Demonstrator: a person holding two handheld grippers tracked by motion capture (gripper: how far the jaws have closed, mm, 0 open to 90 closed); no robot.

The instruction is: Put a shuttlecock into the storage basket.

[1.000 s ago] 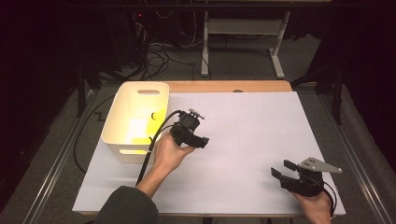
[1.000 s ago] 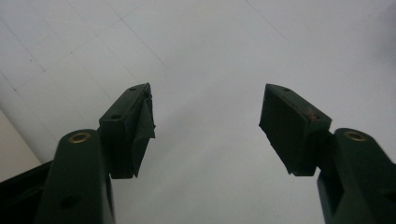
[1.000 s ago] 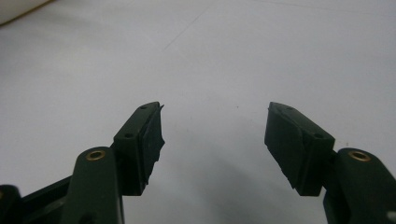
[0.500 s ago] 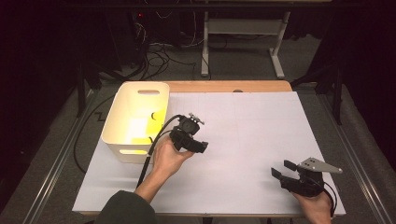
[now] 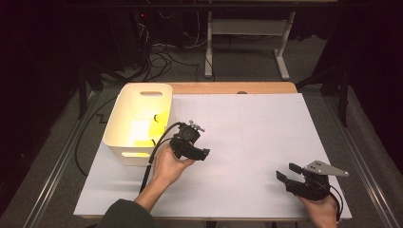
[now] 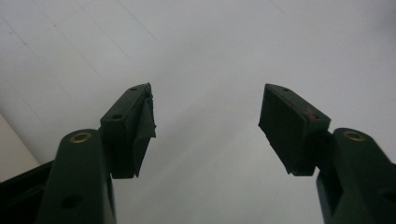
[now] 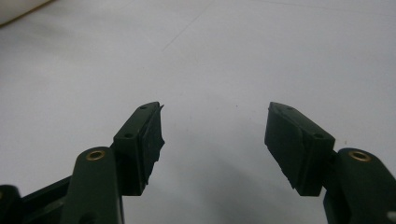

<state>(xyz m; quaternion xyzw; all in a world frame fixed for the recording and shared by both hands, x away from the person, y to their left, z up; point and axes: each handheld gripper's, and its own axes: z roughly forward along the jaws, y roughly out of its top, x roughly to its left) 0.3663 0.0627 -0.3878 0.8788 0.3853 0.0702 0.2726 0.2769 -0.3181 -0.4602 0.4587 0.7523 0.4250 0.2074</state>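
My left gripper (image 5: 192,145) is held in a hand over the white sheet, just right of a white bin (image 5: 124,124). In the left gripper view this gripper (image 6: 205,107) is open, with nothing but bare sheet between its pads (image 6: 140,126). Near the table's front right corner my right gripper (image 5: 287,172) is low over the sheet, a grey plate on top of it. In the right gripper view it (image 7: 215,119) is open too, with nothing between its fingers.
The bin holds something yellow (image 5: 154,127) that I cannot make out. A white sheet (image 5: 256,133) covers most of the table, with a wooden edge (image 5: 233,88) at the back. The left gripper's cable (image 5: 154,154) runs down past the bin. Table frames and cables stand on the dark floor behind.
The left gripper has drifted a little toward the near edge of the table. The right gripper has stayed where it was.
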